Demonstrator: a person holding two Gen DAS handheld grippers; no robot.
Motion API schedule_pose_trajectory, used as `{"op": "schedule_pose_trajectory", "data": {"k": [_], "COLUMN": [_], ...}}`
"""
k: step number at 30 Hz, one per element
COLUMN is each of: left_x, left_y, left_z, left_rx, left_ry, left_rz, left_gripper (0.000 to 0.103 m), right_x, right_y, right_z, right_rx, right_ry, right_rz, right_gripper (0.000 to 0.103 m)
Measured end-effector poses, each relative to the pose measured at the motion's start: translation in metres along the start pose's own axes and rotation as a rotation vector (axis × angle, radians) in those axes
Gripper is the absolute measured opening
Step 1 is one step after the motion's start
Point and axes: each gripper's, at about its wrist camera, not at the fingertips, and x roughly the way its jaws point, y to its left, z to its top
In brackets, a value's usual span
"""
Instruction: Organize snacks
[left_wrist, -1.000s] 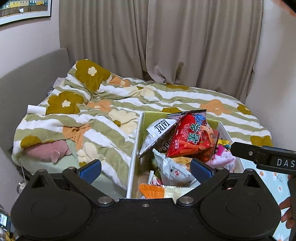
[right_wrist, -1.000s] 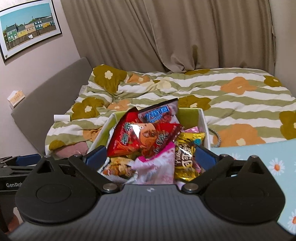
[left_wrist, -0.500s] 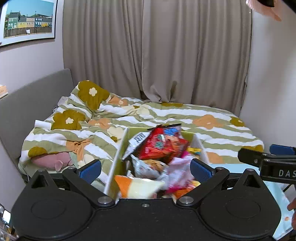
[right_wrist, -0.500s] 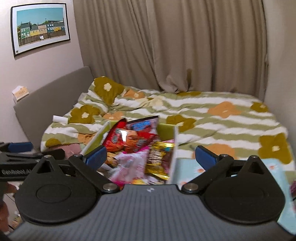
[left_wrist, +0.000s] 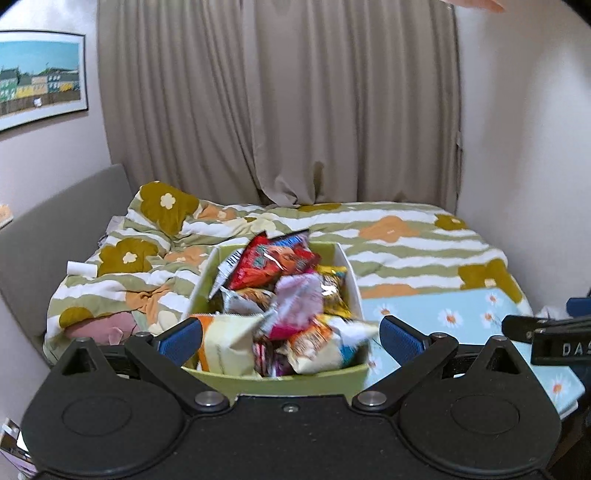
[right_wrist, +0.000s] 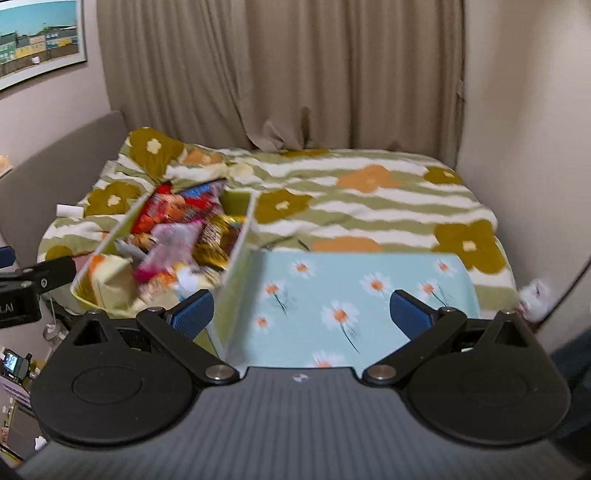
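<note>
A light green box (left_wrist: 354, 280) heaped with snack bags stands on a blue daisy-print table (left_wrist: 458, 314). A red chip bag (left_wrist: 269, 262) lies on top at the back, a pink bag (left_wrist: 295, 302) in the middle, a pale yellow bag (left_wrist: 225, 343) at the front. My left gripper (left_wrist: 290, 332) is open, its fingers on either side of the box's near end, holding nothing. My right gripper (right_wrist: 301, 308) is open and empty over the table, its left pad beside the box's right wall (right_wrist: 236, 266). The snacks (right_wrist: 177, 236) show left of it.
A bed with a green striped flower duvet (left_wrist: 369, 229) lies behind the table. Beige curtains (left_wrist: 277, 103) hang at the back. A grey headboard (left_wrist: 55, 229) and a framed picture (left_wrist: 37, 77) are on the left wall. A white wall stands close on the right.
Both grippers have pulled back from the box and risen. The right gripper has shifted right, from over the snacks to over the blue table. The box now shows whole.
</note>
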Motion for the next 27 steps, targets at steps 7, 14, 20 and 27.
{"op": "schedule_pose_trajectory", "data": {"k": [7, 14, 20, 27], "left_x": [-0.007, -0.01, -0.011, -0.011], "left_y": [-0.017, -0.025, -0.028, -0.028], "left_z": [-0.018, -0.023, -0.024, -0.024], "left_rx": [0.019, 0.022, 0.021, 0.021], "left_ry": [0.024, 0.034, 0.036, 0.036], "left_rz": [-0.002, -0.011, -0.015, -0.017], "left_gripper": [0.103, 0.103, 0.103, 0.103], "right_x": [-0.015, -0.025, -0.03, -0.029], "right_y": [-0.025, -0.034, -0.038, -0.039], "right_z": [-0.027, -0.036, -0.036, -0.035], "right_rx": [0.031, 0.032, 0.028, 0.032], "right_ry": [0.037, 0.036, 0.022, 0.019], "right_rz": [-0.047, -0.071, -0.087, -0.087], "right_gripper": [0.103, 0.103, 0.103, 0.103]}}
